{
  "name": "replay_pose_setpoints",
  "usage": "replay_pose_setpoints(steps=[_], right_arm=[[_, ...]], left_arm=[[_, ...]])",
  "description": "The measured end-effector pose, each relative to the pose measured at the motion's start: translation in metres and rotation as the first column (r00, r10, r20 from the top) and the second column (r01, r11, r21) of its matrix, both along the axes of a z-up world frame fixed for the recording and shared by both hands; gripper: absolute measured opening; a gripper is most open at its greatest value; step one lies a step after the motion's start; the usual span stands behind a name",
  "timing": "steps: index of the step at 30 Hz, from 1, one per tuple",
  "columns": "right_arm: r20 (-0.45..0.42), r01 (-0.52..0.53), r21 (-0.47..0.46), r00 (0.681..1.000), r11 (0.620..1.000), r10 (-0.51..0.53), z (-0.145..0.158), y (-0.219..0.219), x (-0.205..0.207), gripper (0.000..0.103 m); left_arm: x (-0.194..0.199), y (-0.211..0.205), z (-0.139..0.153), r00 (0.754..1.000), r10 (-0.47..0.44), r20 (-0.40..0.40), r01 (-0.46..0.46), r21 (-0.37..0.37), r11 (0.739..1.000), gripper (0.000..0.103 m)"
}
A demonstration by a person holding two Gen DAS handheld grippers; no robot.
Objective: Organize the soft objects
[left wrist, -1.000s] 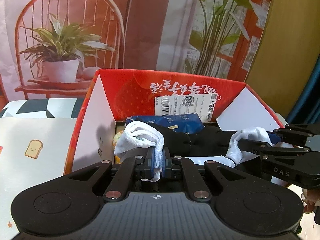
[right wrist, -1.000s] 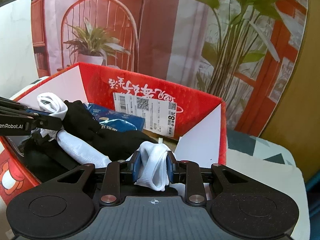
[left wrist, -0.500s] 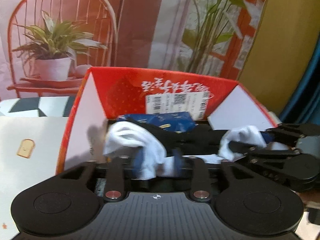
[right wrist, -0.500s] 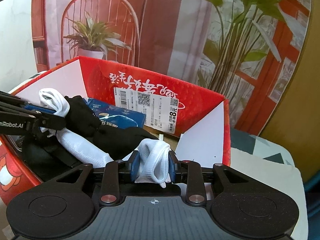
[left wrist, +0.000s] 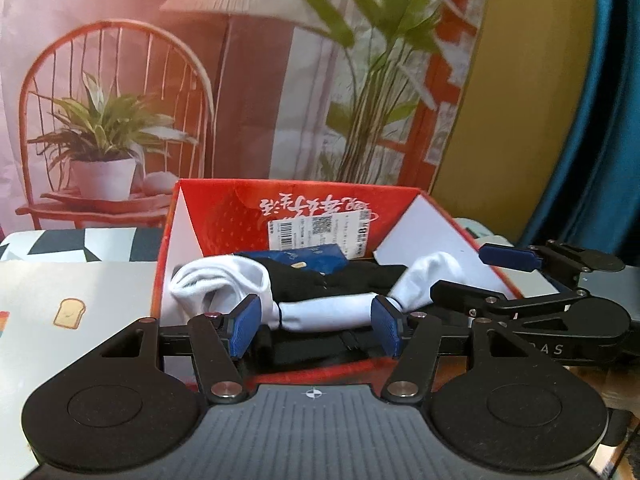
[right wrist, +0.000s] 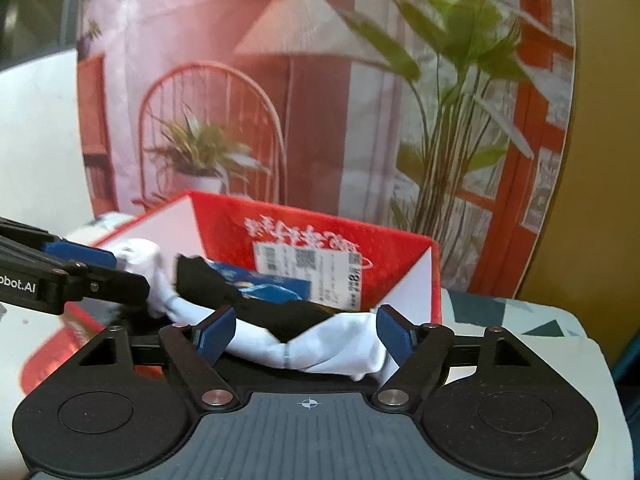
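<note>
A long white sock (left wrist: 320, 312) lies across black cloth (left wrist: 340, 278) inside the red cardboard box (left wrist: 224, 208), beside a blue pack (left wrist: 308, 258). My left gripper (left wrist: 316, 328) hovers at the box's near edge. Its jaws are opening, and the blue pads (left wrist: 244, 326) stand clear of the sock. My right gripper (right wrist: 306, 332) is also opening at the box's (right wrist: 224, 220) near right corner, with the sock's (right wrist: 320, 346) bunched end lying loose between its pads. Each gripper shows in the other's view: right gripper (left wrist: 480, 276), left gripper (right wrist: 100, 268).
The box stands on a table cover with a toast print (left wrist: 68, 312) and a geometric cloth (right wrist: 520, 312) at the right. A printed backdrop of a chair and plants (left wrist: 112, 120) rises right behind the box. A blue curtain (left wrist: 592, 120) hangs at the far right.
Both grippers were shut on the white sock's ends. They have opened, let go and drawn back and upward, and the sock now lies in the box.
</note>
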State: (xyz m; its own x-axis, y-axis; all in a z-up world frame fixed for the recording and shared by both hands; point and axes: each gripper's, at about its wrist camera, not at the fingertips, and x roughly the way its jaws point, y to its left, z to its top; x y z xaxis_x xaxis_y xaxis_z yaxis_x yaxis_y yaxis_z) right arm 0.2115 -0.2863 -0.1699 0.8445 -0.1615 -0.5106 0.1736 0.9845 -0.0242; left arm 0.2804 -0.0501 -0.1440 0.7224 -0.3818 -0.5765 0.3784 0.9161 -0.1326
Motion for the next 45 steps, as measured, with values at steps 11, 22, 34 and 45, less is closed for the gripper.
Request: replay_pose_setpoints(steps=[11, 22, 34, 45], right_arm=[[0.073, -0.034, 0.083, 0.997, 0.996, 0.028, -0.009, 0.043, -0.073, 0.077], [-0.114, -0.046, 0.091, 0.992, 0.995, 0.057, -0.086, 0.082, -0.118, 0.080], [-0.209, -0.079, 0.054, 0.974, 0.995, 0.088, -0.112, 0.099, -0.120, 0.079], [-0.212, -0.036, 0.087, 0.976, 0.996, 0.054, -0.109, 0.079, -0.098, 0.061]], left_arm=[[-0.077, 0.019, -0.032, 1.000, 0.025, 0.009, -0.025, 0.023, 0.999, 0.063], [-0.120, 0.038, -0.085, 0.988, 0.134, -0.073, -0.134, 0.006, 0.991, 0.063], [-0.133, 0.039, -0.100, 0.983, 0.167, -0.070, -0.162, 0.067, 0.985, 0.063], [-0.129, 0.041, -0.102, 0.978, 0.195, -0.075, -0.190, 0.075, 0.979, 0.072]])
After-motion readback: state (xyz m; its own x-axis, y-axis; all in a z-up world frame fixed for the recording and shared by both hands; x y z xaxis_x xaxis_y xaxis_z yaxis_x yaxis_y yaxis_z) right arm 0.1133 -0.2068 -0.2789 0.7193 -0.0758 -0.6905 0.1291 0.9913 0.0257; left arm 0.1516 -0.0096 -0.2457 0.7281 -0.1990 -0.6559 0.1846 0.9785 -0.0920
